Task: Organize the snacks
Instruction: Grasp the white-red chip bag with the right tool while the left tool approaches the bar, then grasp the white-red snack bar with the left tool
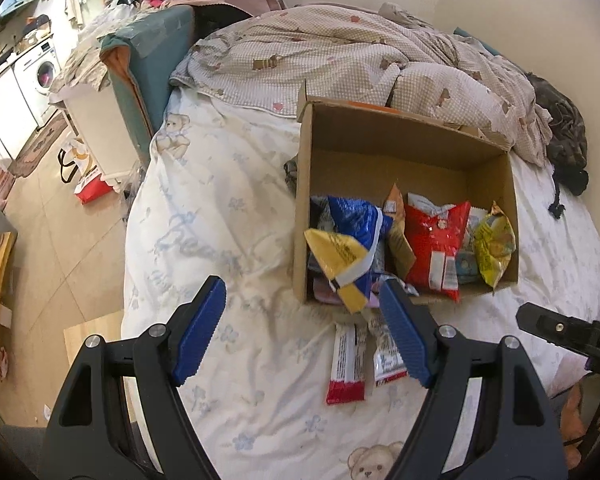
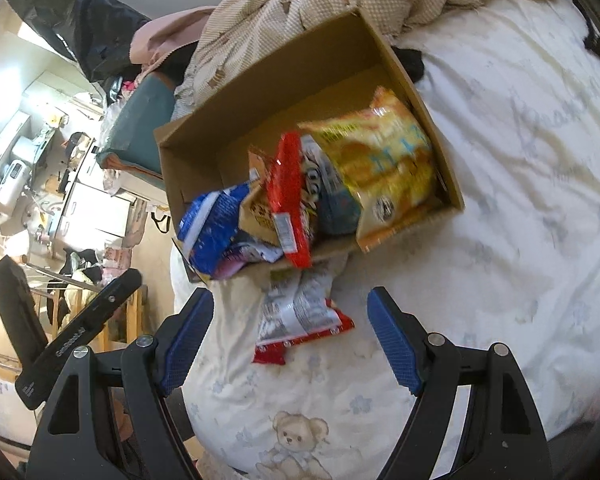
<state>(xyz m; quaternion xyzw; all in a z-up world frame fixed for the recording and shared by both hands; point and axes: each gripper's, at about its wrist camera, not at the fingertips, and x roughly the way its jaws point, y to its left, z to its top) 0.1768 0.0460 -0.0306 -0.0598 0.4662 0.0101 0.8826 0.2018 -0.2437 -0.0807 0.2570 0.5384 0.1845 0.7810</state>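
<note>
Left wrist view first: the cardboard box [image 1: 404,152] sits on the white teddy-bear bedsheet [image 1: 228,216], its top open, its far half bare brown board and its near half crammed with snack packets. A blue bag [image 1: 356,220] leans at the left with a yellow packet [image 1: 340,256] draped over the box's near edge, a glossy red bag [image 1: 436,236] stands upright in the middle, and a crinkled yellow-green bag [image 1: 494,244] is tucked into the right corner. Just outside the box, flat on the sheet, lie two red-and-white packets [image 1: 362,360] side by side, back labels up. The left gripper [image 1: 302,326] hovers above the sheet with its blue-padded jaws spread wide and nothing between them, the right-hand pad overlapping the box's near edge in this view. Over on the right wrist camera, the right gripper [image 2: 290,332] is released too, jaws wide, and the red-and-white packets [image 2: 300,320] lie on the sheet in the gap between its fingers, not touched by either pad. From this side the box [image 2: 260,112] looks tilted, and a big orange-yellow bag [image 2: 384,160] fills its right end, slightly blurred, with the red bag [image 2: 290,200] and the blue bag [image 2: 216,228] spilling toward the near rim. A rumpled checked quilt [image 1: 340,52] is bunched up behind the box.
</note>
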